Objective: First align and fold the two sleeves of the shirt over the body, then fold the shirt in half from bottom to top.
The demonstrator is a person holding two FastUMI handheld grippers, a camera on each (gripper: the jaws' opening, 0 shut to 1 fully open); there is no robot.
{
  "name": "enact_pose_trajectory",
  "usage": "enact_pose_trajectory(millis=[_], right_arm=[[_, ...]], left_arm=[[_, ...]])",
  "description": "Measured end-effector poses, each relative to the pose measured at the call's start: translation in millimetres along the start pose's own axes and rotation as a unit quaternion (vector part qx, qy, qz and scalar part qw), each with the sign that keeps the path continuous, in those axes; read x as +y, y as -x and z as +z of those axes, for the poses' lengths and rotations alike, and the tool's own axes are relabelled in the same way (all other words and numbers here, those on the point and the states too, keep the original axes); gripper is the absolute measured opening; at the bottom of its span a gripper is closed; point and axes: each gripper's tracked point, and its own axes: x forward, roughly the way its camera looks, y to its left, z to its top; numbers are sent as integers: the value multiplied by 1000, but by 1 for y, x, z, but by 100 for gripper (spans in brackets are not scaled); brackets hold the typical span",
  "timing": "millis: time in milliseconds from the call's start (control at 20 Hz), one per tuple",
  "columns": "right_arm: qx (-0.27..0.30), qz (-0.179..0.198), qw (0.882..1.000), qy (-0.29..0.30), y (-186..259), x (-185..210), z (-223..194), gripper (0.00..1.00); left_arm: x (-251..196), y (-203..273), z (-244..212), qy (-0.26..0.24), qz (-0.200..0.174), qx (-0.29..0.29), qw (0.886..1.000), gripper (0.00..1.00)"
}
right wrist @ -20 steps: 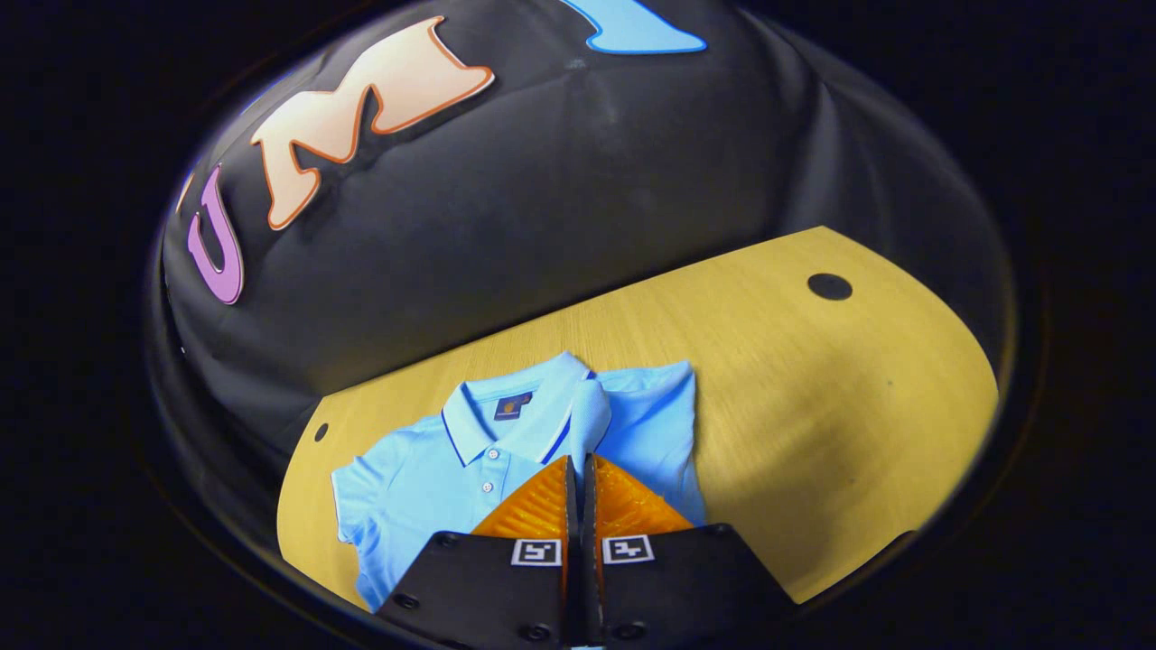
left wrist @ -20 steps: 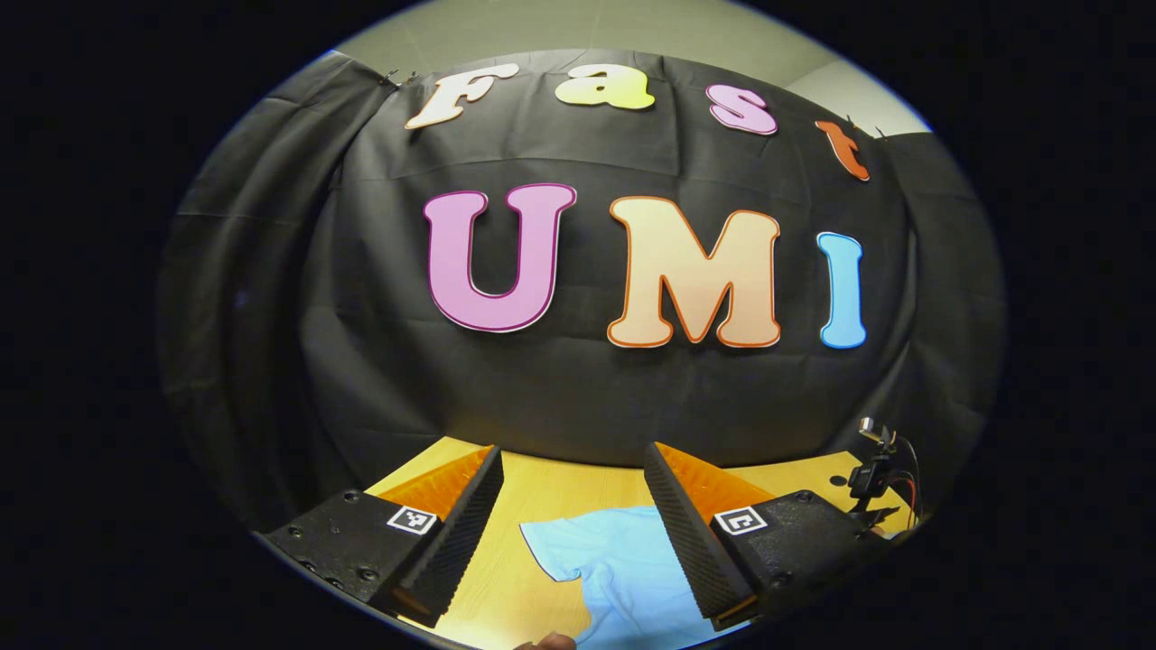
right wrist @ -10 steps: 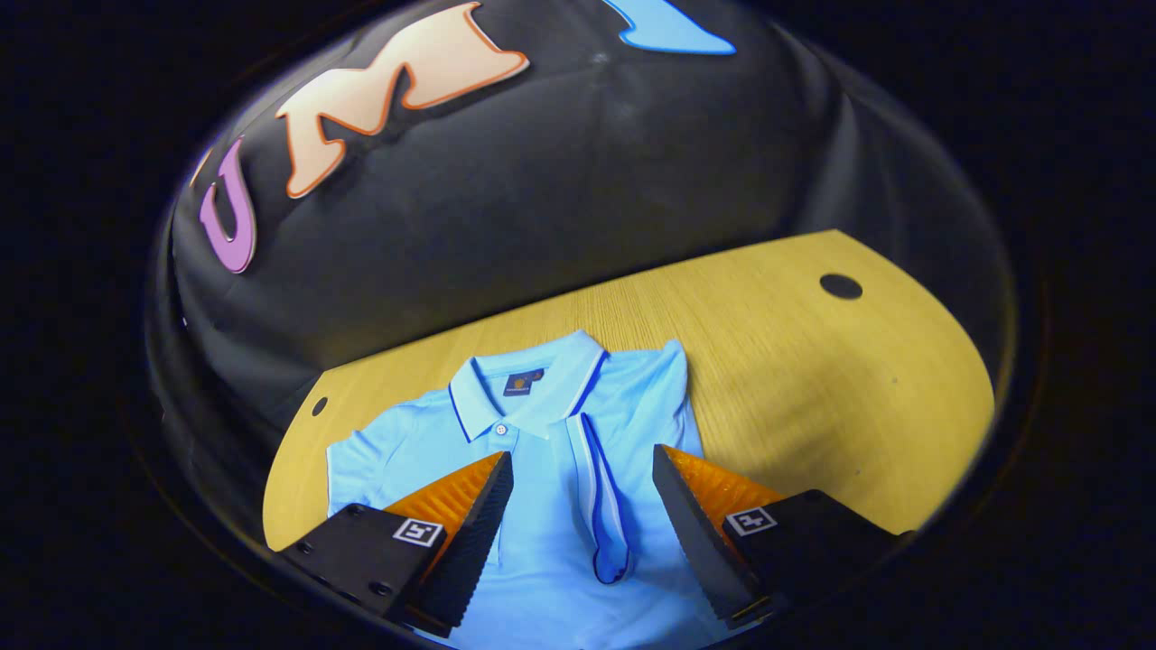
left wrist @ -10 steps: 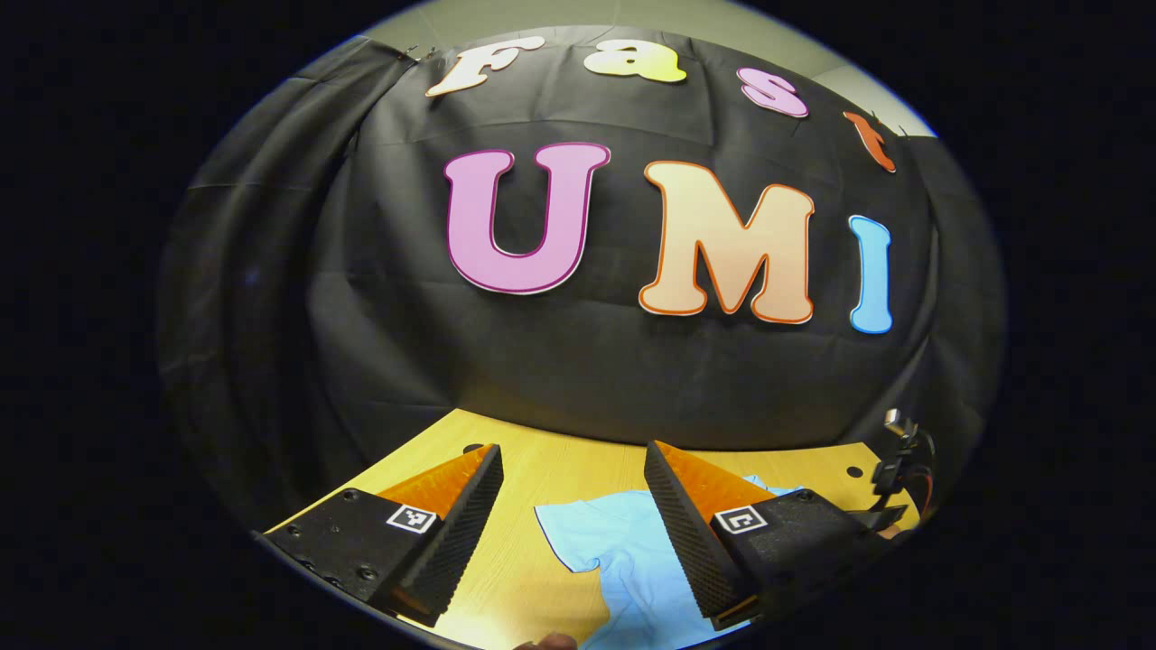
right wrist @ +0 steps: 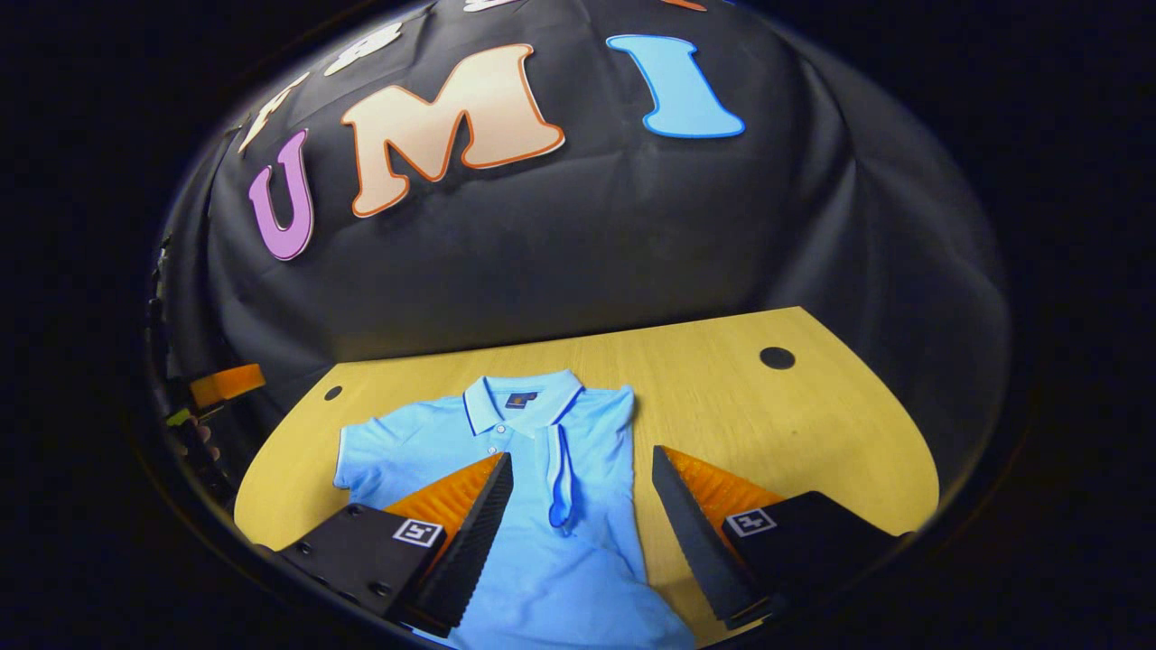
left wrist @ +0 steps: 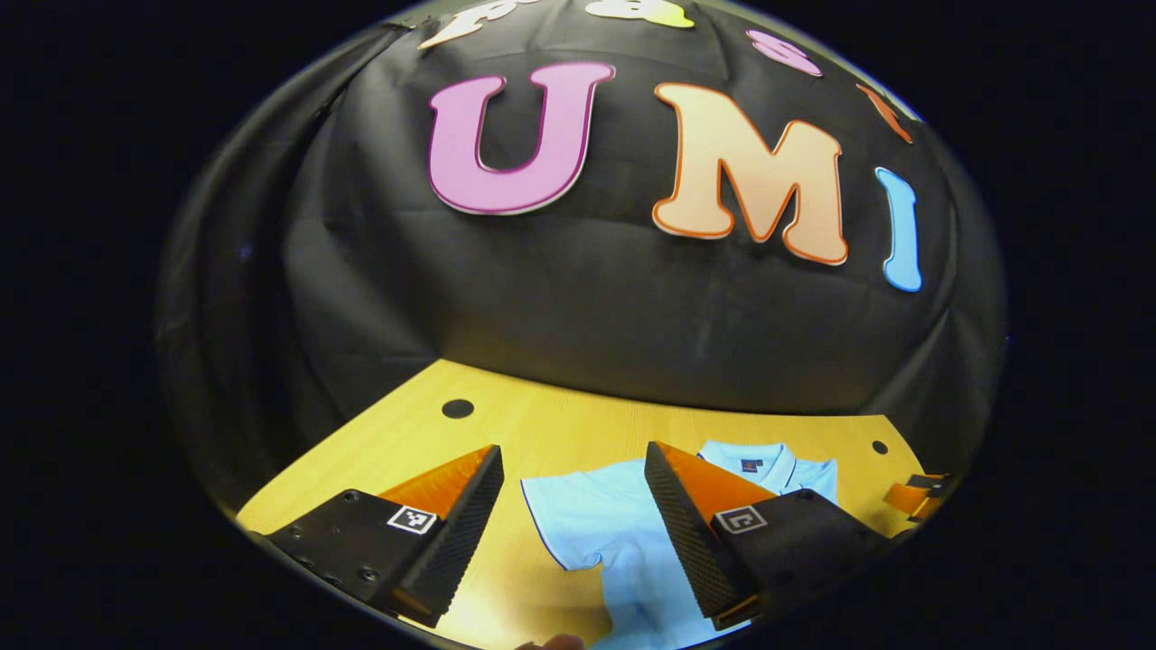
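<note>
Shirt (right wrist: 578,551) collar patch unreadable, tongs (right wrist: 582,533) agape

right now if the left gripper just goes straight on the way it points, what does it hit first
Most likely the shirt's unfolded sleeve, which lies flat on the table between the open jaws of the left gripper. If it travels flatter than it looks, it would pass over the sleeve toward the black cloth wall; depth is unclear.

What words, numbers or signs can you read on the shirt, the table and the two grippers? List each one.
Shirt: no print on the cloth.
Neck label: a dark patch inside the collar, too small to read.
Right gripper: black-and-white square markers by the open jaws, a pattern, no words.
Left gripper: the same kind of markers, no words.
Table: no text.
</note>
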Motion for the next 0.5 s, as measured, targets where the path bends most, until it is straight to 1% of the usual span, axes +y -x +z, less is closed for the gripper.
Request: enact_pose_trajectory(millis=[50,250,300,400,450,500], right_arm=[[2,-7,1000,-5,5,-7,-1,97],[16,-34,999,-10,17,-33,-14,98],[19,-42,999,-3,20,-40,-18,92],[27,-54,998,5,25,-49,-24,92],[30,-58,998,6,27,-52,-25,98],[33,-61,998,8,31,-55,-27,98]], left_arm=[[-1,-9,-12,1,-1,11,1000,95],[5,-45,-57,-4,14,64,998,95],[8,-52,-65,-2,16,72,997,96],[11,-64,-83,-4,22,92,996,95],[13,-68,-93,-7,25,103,994,95],[12,-73,-101,-9,25,114,993,95]])
